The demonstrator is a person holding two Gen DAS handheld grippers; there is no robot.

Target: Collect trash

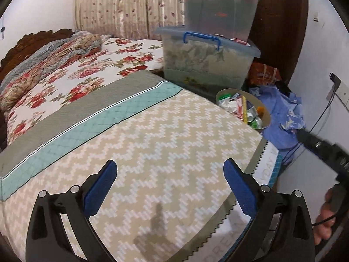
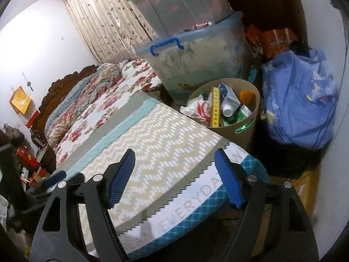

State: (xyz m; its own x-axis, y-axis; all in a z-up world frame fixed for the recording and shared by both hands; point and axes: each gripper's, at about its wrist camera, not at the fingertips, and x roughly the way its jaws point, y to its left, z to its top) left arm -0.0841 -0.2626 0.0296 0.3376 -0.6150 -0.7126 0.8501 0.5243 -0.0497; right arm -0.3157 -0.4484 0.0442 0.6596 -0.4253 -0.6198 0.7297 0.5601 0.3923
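Note:
A round tan trash bin [image 2: 244, 128] stands beside the bed's far corner, filled with wrappers, a yellow box, a white bottle and green cans [image 2: 224, 107]. It also shows in the left wrist view [image 1: 265, 114]. My left gripper [image 1: 170, 187] is open and empty, hovering over the zigzag-patterned mat [image 1: 163, 135]. My right gripper [image 2: 174, 179] is open and empty above the mat's front edge [image 2: 174, 152], short of the bin. The right gripper's body shows at the right edge of the left wrist view [image 1: 327, 150].
Two stacked clear storage boxes [image 1: 209, 61] with blue lids sit on the bed behind the bin. A blue cloth bundle [image 2: 301, 100] lies right of the bin by the wall. A floral bedspread [image 1: 65, 78] covers the far bed. Cables hang on the right wall.

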